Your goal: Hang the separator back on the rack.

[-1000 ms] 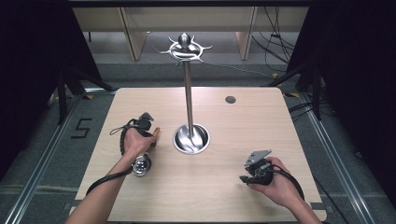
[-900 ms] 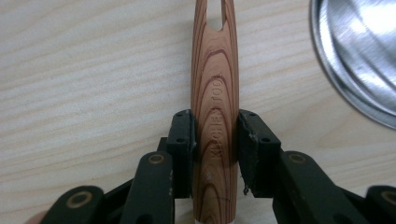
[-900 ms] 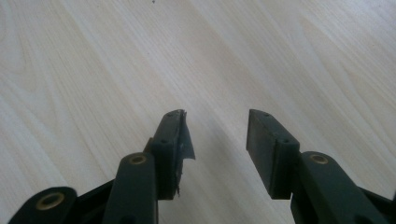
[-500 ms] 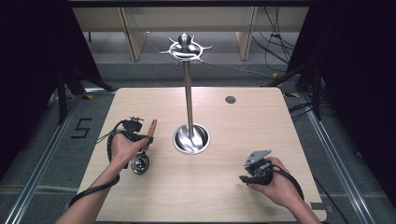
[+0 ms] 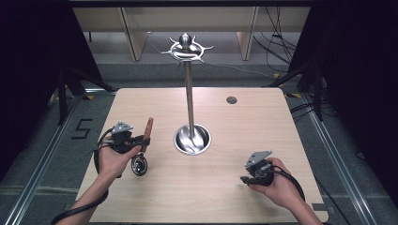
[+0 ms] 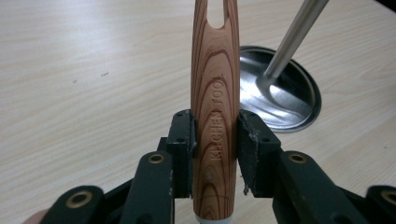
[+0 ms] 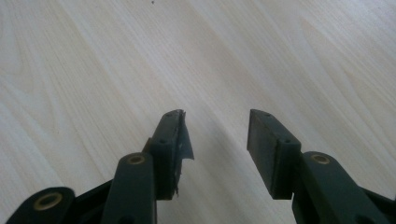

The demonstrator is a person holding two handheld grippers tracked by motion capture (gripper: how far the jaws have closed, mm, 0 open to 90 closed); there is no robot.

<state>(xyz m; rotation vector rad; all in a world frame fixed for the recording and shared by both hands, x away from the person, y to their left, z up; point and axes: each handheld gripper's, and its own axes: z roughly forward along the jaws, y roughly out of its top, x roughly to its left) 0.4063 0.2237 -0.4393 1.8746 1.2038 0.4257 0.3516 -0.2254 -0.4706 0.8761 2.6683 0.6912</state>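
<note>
1. We see a wooden table (image 5: 234,187), light in color.
2. A tall shiny metal stand (image 5: 189,101) is on it, with a round base (image 5: 192,139).
3. Curly hooks (image 5: 187,48) sit at its top.
4. A small dark round spot (image 5: 231,100) is on the table, well apart from the stand.
5. A number 5 (image 5: 80,129) is on the grey floor (image 5: 42,140).

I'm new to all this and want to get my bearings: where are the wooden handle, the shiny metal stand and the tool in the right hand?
wooden handle (image 6: 215,93): left gripper view, mid-shaft above the lettering.
metal stand (image 5: 189,103): high view, upright pole.
right gripper (image 7: 217,133): right gripper view, gap between its open jaws.
</note>
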